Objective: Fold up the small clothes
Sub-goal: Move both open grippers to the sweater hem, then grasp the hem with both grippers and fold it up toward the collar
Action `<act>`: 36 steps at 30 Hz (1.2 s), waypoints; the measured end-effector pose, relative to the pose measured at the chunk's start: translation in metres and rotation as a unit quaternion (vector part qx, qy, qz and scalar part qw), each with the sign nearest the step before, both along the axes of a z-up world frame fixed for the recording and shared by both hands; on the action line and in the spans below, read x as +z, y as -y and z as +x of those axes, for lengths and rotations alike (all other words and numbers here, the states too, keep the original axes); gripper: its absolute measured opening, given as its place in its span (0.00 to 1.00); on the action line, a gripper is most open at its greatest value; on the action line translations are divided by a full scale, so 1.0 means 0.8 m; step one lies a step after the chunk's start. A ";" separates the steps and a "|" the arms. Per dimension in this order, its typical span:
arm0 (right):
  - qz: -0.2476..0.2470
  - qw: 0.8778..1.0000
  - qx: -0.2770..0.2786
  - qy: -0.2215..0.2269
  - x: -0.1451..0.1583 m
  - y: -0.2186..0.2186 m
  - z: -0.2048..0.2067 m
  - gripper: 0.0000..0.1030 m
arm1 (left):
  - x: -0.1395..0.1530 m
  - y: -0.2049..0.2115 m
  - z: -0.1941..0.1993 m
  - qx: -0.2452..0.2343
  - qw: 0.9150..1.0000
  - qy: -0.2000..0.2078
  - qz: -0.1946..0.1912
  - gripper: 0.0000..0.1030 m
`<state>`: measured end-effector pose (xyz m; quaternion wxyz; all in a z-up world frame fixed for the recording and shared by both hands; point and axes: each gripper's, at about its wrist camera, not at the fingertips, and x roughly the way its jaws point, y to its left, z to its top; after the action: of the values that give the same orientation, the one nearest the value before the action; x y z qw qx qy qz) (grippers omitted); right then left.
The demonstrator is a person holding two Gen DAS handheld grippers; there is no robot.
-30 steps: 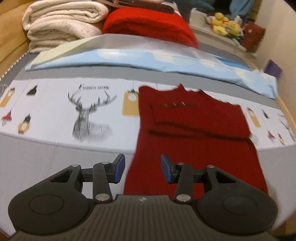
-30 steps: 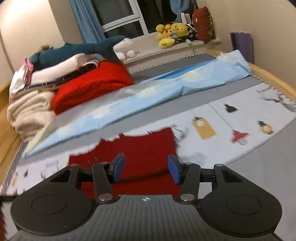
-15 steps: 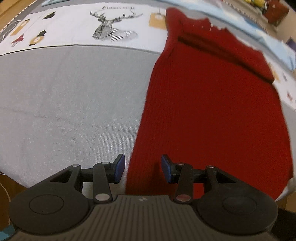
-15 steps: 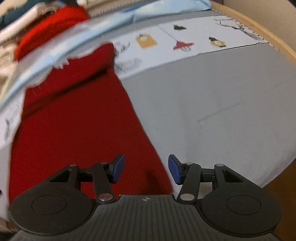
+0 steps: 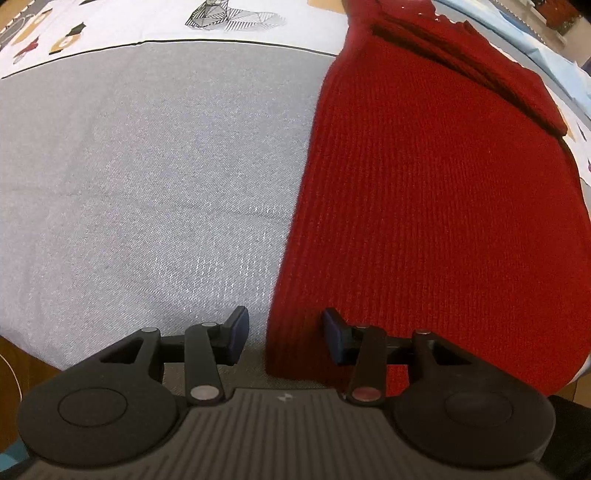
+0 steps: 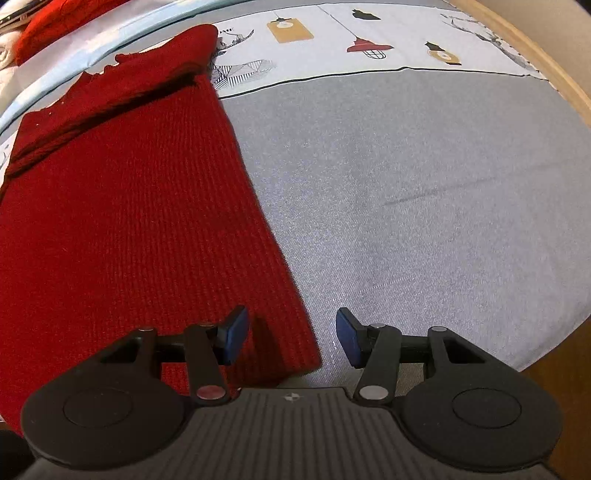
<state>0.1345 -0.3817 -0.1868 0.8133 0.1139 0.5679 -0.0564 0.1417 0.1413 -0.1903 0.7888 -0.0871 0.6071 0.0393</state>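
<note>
A dark red ribbed knit garment (image 5: 436, 206) lies flat on the grey bed cover, its sleeves folded across the far end. In the left wrist view my left gripper (image 5: 284, 338) hangs open just above the garment's near left corner, the side edge running between its blue pads. From the right wrist camera the same garment (image 6: 125, 206) fills the left half. My right gripper (image 6: 291, 338) stands open over the near right corner, whose edge lies between the pads. Neither pair of pads presses on the cloth.
The grey bed cover (image 6: 424, 206) gives way to a white band printed with lamps and a stag (image 5: 236, 14) at the far side. A wooden bed rail (image 6: 546, 62) curves along the right. The bed's near edge drops off just below both grippers.
Both grippers have tipped downward and dropped toward the bed. The view went from the pillows and window to the garment's near corners. The jaws look the same width throughout.
</note>
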 end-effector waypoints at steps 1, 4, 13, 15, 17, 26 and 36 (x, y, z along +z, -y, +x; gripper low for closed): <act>-0.001 1.000 0.001 0.000 -0.001 -0.001 0.001 0.52 | 0.000 0.000 0.000 0.000 1.000 0.001 -0.001 0.48; -0.003 1.000 0.002 -0.003 -0.003 -0.002 0.003 0.52 | 0.001 0.000 0.004 -0.003 1.000 0.003 0.000 0.48; -0.009 1.000 -0.004 -0.023 -0.023 -0.004 0.005 0.54 | 0.006 0.010 -0.016 -0.031 0.999 0.027 -0.011 0.24; -0.004 1.000 -0.006 -0.020 -0.024 -0.003 0.006 0.55 | 0.008 0.006 -0.018 -0.029 0.999 0.024 -0.035 0.22; 0.013 1.000 -0.005 -0.015 -0.024 -0.001 0.005 0.31 | 0.011 -0.004 -0.020 -0.019 0.994 0.020 -0.102 0.20; 0.089 0.996 -0.024 -0.008 -0.023 0.016 -0.003 0.14 | 0.010 -0.007 -0.030 -0.008 0.996 0.009 -0.090 0.28; 0.020 1.000 0.012 -0.003 -0.020 -0.004 -0.006 0.36 | 0.011 0.022 -0.042 -0.050 0.998 0.023 -0.025 0.33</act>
<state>0.1301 -0.3787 -0.2028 0.8098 0.1236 0.5724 -0.0357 0.1085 0.1239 -0.1812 0.8013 -0.0769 0.5930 -0.0172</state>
